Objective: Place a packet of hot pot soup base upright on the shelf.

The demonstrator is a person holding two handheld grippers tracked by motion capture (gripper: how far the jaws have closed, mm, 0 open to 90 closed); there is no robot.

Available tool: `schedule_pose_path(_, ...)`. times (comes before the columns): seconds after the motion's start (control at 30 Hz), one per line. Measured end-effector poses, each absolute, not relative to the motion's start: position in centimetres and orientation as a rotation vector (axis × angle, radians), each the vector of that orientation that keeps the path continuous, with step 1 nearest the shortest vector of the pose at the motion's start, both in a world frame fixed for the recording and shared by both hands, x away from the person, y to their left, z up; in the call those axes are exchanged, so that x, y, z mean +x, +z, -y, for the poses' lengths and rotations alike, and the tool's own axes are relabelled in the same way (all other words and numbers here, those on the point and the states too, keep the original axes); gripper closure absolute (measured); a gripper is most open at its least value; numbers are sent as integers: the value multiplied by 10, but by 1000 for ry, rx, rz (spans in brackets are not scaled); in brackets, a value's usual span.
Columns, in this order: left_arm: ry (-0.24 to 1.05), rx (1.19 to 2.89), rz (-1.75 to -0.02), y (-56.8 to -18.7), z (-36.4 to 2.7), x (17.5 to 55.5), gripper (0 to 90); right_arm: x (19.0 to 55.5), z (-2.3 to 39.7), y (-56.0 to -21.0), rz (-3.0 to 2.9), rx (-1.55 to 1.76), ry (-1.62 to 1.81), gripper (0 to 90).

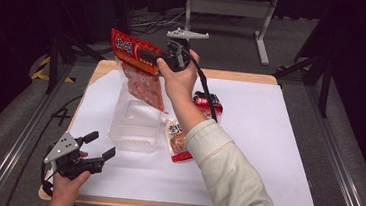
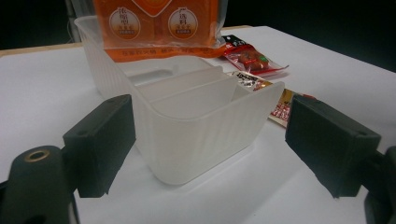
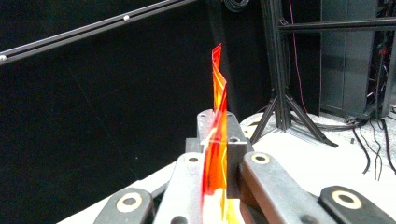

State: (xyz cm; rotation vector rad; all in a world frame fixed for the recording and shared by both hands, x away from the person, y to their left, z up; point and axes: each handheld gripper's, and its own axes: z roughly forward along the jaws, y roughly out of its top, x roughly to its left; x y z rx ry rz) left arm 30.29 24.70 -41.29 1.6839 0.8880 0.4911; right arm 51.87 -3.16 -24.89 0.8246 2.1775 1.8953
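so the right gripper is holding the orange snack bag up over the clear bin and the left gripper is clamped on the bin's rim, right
Not quite. The right gripper does hold the orange snack bag over the clear bin, but the left gripper is open, jaws apart on either side of the bin without touching it, as the left gripper view shows.

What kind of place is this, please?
Probably a lab or recording studio: a table covered in white, dark metal stands and loose cables on the floor, with black surroundings.
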Motion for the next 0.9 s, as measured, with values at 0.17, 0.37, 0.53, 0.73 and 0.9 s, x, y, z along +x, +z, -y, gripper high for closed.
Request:
schedule_pose_path(0.17,495,1681,-888,-412,-247,302,169,520,26,-253,-2178,847,1907,900)
schedule_pose_path(0.37,497,1677,-889,-412,-248,301,168,522,24,-258,-2159,898,1955,900)
schedule_pose_path(0.53,497,1677,-888,-412,-248,301,169,522,21,-259,-2149,915,1986,900)
schedule_pose_path(0.73,498,1677,-885,-412,-248,301,168,522,18,-260,-2140,933,2019,900)
schedule_pose_path(0.9,498,1677,-884,-412,-248,301,168,520,15,-262,-2132,966,2073,900)
